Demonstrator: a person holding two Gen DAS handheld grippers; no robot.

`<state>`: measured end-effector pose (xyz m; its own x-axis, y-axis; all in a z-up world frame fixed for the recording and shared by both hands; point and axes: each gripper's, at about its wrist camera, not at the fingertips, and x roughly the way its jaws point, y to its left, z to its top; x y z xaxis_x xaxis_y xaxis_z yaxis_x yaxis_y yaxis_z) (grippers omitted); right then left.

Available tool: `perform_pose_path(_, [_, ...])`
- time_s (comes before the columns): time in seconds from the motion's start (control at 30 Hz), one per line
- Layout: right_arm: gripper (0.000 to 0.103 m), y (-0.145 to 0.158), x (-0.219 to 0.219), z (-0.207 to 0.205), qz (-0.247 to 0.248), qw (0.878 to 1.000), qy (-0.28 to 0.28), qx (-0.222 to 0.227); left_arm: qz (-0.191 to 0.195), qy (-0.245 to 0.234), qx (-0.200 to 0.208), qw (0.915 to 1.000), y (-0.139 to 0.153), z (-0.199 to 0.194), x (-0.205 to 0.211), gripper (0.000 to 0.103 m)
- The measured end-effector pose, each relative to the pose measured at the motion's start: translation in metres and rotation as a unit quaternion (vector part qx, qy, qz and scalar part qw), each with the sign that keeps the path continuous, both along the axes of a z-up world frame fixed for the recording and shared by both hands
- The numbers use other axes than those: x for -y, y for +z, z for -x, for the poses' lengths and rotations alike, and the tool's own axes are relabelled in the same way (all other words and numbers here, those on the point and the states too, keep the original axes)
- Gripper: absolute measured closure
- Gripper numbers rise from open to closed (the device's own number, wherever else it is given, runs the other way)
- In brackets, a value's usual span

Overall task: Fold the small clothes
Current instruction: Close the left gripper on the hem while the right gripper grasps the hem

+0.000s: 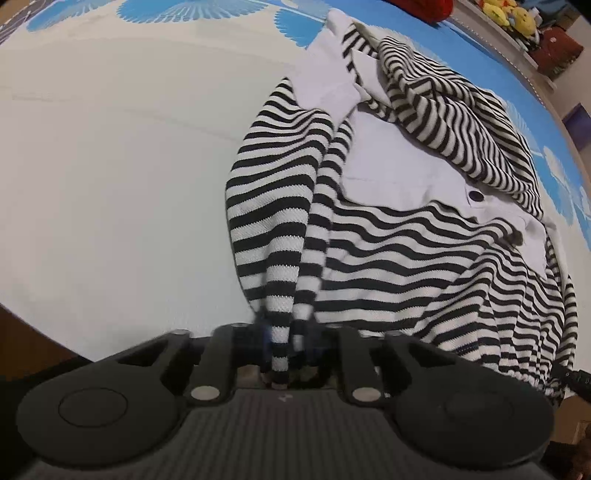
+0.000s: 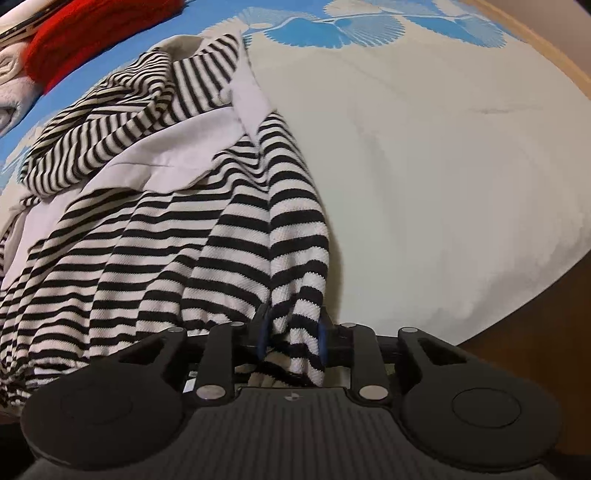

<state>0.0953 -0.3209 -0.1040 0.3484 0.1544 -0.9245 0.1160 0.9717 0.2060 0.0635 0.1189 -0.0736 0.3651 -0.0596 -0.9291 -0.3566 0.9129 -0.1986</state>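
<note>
The left gripper (image 1: 286, 343) has its fingers (image 1: 266, 341) drawn in narrow, pinching a bunched fold of the striped garment (image 1: 388, 236) at its near hem. The right gripper (image 2: 291, 339) does the same at the other near corner: its blue-padded fingers (image 2: 322, 341) are clamped on a gathered wad of the black-and-white knit, which hangs down between them. Both point steeply downward at the cloth.

From the two pinched corners the garment spreads away across the bed (image 1: 110, 166). It is a black-and-white striped top with plain white panels; in the left wrist view a white panel (image 1: 399, 173) lies across its middle with a dark button (image 1: 476, 195) at its edge, and a white cuff (image 1: 328, 74) sits at the far end. The far part is rumpled and folded over itself, not flat.

The bed cover is pale cream in the centre, with a bright blue border printed with fan-shaped shell motifs (image 2: 369, 26) along the far edge. A red knitted item (image 2: 85, 33) lies on the blue border beyond the garment, next to a pale folded cloth (image 2: 11, 81). In the left wrist view, yellow plush toys (image 1: 511, 14) sit on a ledge past the bed's far corner. Brown wood (image 2: 517, 354) shows below the bed's near edge in the right wrist view.
</note>
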Motion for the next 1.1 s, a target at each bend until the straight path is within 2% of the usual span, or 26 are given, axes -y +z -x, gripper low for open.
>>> perform_pose_path(0.2, [0.099, 0.016, 0.013, 0.003, -0.003, 0.998, -0.036, 0.046, 0.009, 0.009, 0.017, 0.9998, 0.007, 0.002, -0.003, 0.093])
perform_pose_path(0.27, [0.098, 0.012, 0.014, 0.002, -0.006, 0.999, -0.037, 0.035, 0.015, 0.014, 0.008, 0.9998, 0.004, 0.002, -0.004, 0.088])
perform_pose_path(0.4, [0.093, 0.0, 0.009, 0.001, 0.001, 1.0, -0.026, -0.005, 0.008, 0.006, 0.001, 0.9999, 0.001, 0.001, -0.003, 0.087])
perform_pose_path(0.7, [0.092, 0.001, 0.004, 0.002, 0.014, 1.0, -0.017, -0.001, 0.0, -0.002, -0.003, 1.0, -0.001, -0.002, -0.001, 0.087])
perform_pose_path(1.1, [0.093, 0.003, 0.008, 0.002, 0.002, 1.0, -0.024, 0.005, -0.01, -0.004, -0.003, 0.9999, -0.001, -0.002, 0.003, 0.087])
